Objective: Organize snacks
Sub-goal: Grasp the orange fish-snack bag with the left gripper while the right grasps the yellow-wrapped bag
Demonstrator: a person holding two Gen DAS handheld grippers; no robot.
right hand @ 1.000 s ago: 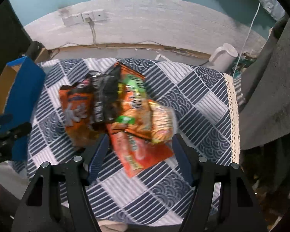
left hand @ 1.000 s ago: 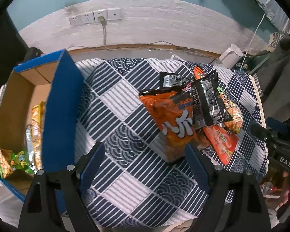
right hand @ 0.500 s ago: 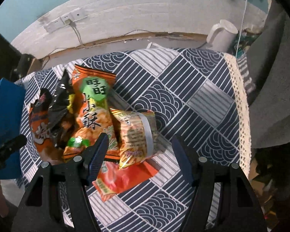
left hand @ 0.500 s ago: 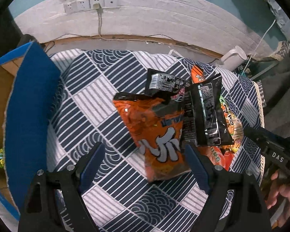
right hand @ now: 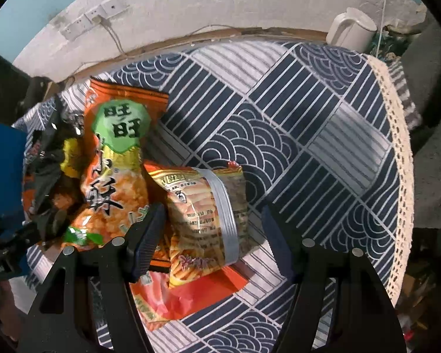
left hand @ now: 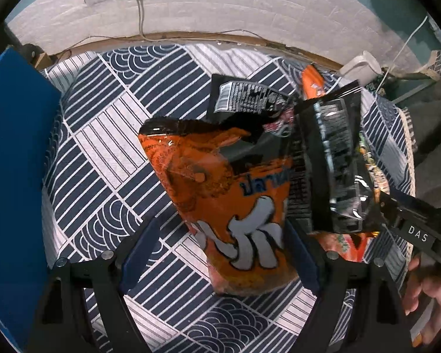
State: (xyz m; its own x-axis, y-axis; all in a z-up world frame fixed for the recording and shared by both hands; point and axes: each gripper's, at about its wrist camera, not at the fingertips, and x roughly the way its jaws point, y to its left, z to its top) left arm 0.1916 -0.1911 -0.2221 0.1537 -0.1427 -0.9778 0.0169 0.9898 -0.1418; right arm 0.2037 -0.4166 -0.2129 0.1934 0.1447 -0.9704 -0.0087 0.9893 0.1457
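In the left wrist view, far left, the blue box flap (left hand: 14, 153) fills the edge of the frame. Next comes our left gripper (left hand: 220, 253), tongs spread wide, nothing pinched. The orange puffed-snack bag (left hand: 229, 203) sits right between the blue fingers (left hand: 141, 250), on the patterned tablecloth (left hand: 103, 135) at centre frame. It looks light, air-filled and slick, so we'd take it across the lower body or by the crimped seam, and gently, or the contents get crushed. To its right a black foil packet (left hand: 338, 158) leans over the pile.

In the right wrist view, the tall orange-and-green rice cracker bag (right hand: 114, 158) lies centre left. Then the right gripper (right hand: 211, 235), tongs apart and empty, straddles the pale cracker packet with a silver band (right hand: 208, 211), which rests on a flat red packet (right hand: 188, 294). That packet seems stiffer but brittle inside; we'd squeeze its narrow sides softly. Upper right, a white kettle (right hand: 352, 29) stands by the wall.
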